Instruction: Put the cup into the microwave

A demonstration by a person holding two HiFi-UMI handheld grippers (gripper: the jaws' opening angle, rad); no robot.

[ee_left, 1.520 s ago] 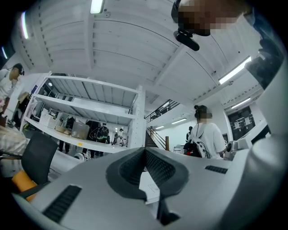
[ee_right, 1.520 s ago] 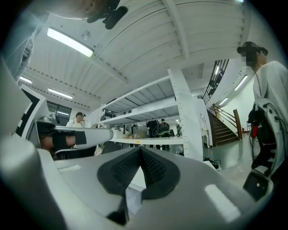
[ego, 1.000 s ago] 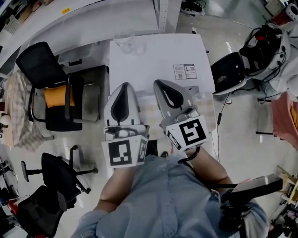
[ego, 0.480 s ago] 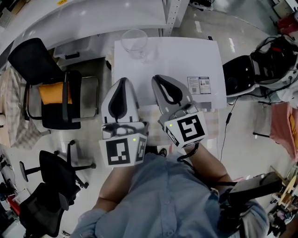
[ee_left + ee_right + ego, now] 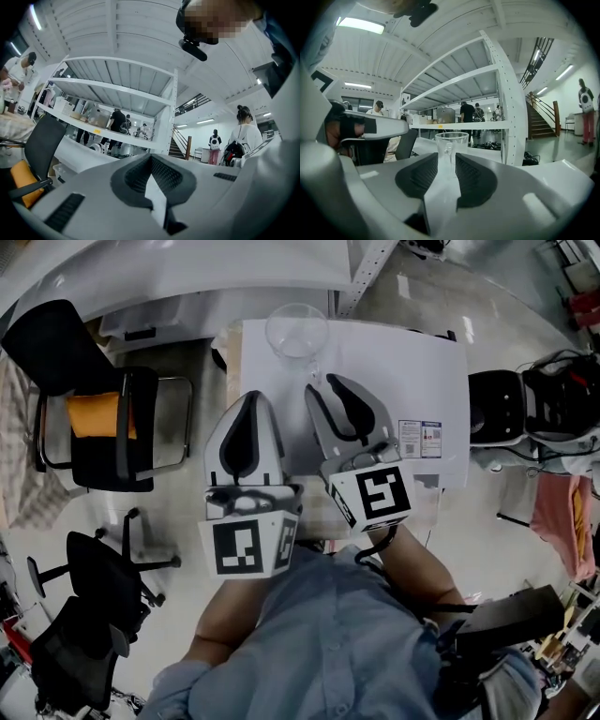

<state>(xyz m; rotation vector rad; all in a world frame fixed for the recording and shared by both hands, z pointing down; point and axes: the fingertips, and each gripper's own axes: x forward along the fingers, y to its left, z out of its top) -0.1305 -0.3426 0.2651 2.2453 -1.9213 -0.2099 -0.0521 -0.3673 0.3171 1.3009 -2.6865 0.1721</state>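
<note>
While a clear cup (image 5: pixel 297 329) stands at the white table's (image 5: pixel 403 362) far edge, the head view shows the right gripper (image 5: pixel 330 390) just short of it. Left gripper view: the left gripper's (image 5: pixel 151 161) jaws are pressed together. Right gripper view: the jaws, just opened, are spread and empty, with the cup straight ahead.

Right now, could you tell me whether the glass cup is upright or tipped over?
Upright. The cup shows its open rim facing up in the head view and stands rim-up in the right gripper view.
</note>
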